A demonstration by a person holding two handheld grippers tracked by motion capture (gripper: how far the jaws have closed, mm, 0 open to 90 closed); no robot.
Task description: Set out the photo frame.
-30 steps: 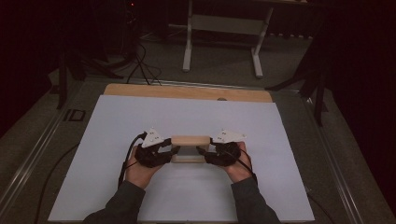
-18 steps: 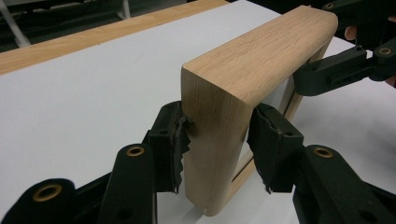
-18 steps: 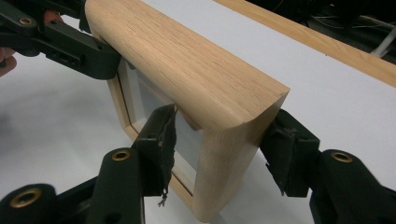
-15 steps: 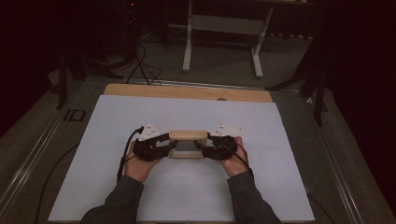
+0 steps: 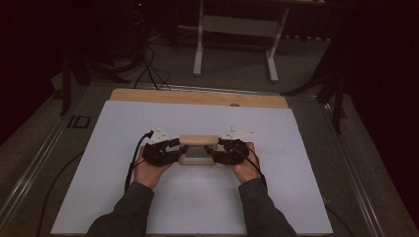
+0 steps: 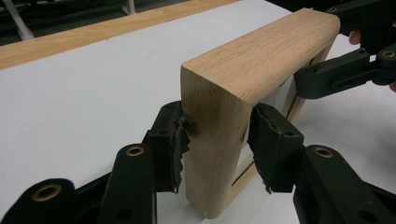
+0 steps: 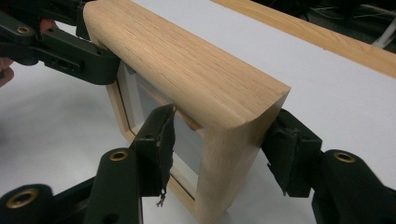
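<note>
A light wooden box frame (image 5: 198,140) with a pale panel inside stands on edge on the white sheet (image 5: 197,207), held between both hands. My left gripper (image 5: 174,148) is shut on its left end; in the left gripper view (image 6: 215,135) both toothed pads press the wood of the frame (image 6: 261,51). On the opposite end my right gripper (image 5: 221,149) is shut as well. The right gripper view (image 7: 219,140) has one pad on the frame's (image 7: 187,60) panel side and the other behind it. Each gripper view also catches the opposite gripper at the far end.
The white sheet covers a wooden tabletop whose bare strip (image 5: 197,97) runs along the far edge. Beyond it, on the dark floor, stand a white desk stand (image 5: 232,44) and some black cables (image 5: 148,64). A metal rail (image 5: 44,148) borders the table on the left.
The right hand has slid a little to the left, toward the frame's end. The left hand and the frame have stayed nearly where they were.
</note>
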